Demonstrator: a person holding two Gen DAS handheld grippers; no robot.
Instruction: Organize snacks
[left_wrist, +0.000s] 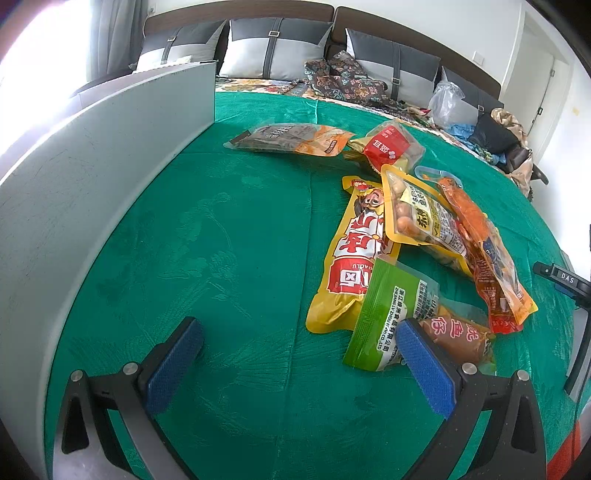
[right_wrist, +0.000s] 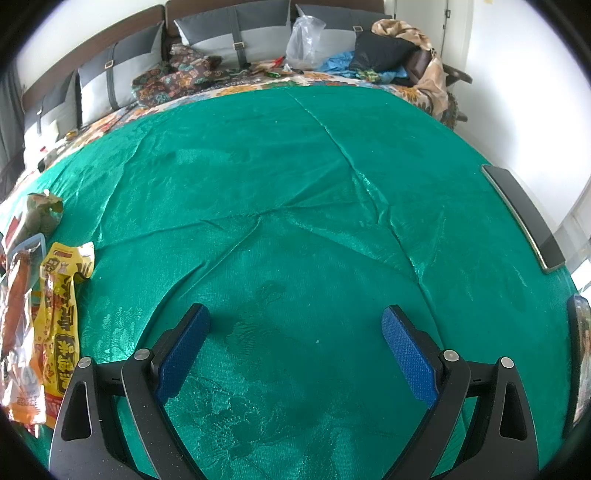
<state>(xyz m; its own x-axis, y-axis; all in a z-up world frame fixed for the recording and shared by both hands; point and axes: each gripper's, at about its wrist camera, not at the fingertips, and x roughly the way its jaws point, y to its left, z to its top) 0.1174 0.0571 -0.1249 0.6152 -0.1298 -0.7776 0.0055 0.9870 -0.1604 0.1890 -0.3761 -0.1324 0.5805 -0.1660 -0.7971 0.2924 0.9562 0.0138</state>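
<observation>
Several snack packets lie on a green cloth (left_wrist: 240, 240). In the left wrist view a big yellow and red bag (left_wrist: 351, 258), a clear bag of nuts (left_wrist: 424, 218), an orange packet (left_wrist: 484, 254), a green packet (left_wrist: 388, 314) and a brown sausage pack (left_wrist: 458, 336) form a pile on the right. Farther back lie an orange and grey packet (left_wrist: 291, 138) and a red-labelled bag (left_wrist: 388, 147). My left gripper (left_wrist: 299, 332) is open, its right finger (left_wrist: 424, 365) beside the green packet. My right gripper (right_wrist: 295, 321) is open over bare cloth, with a yellow packet (right_wrist: 61, 314) at far left.
A grey upright board (left_wrist: 92, 177) stands along the left side in the left wrist view. Two dark flat devices (right_wrist: 524, 218) lie at the cloth's right edge. Behind are sofa cushions (right_wrist: 236, 37), a plastic bag (right_wrist: 304, 40) and heaped clothes (right_wrist: 388, 51).
</observation>
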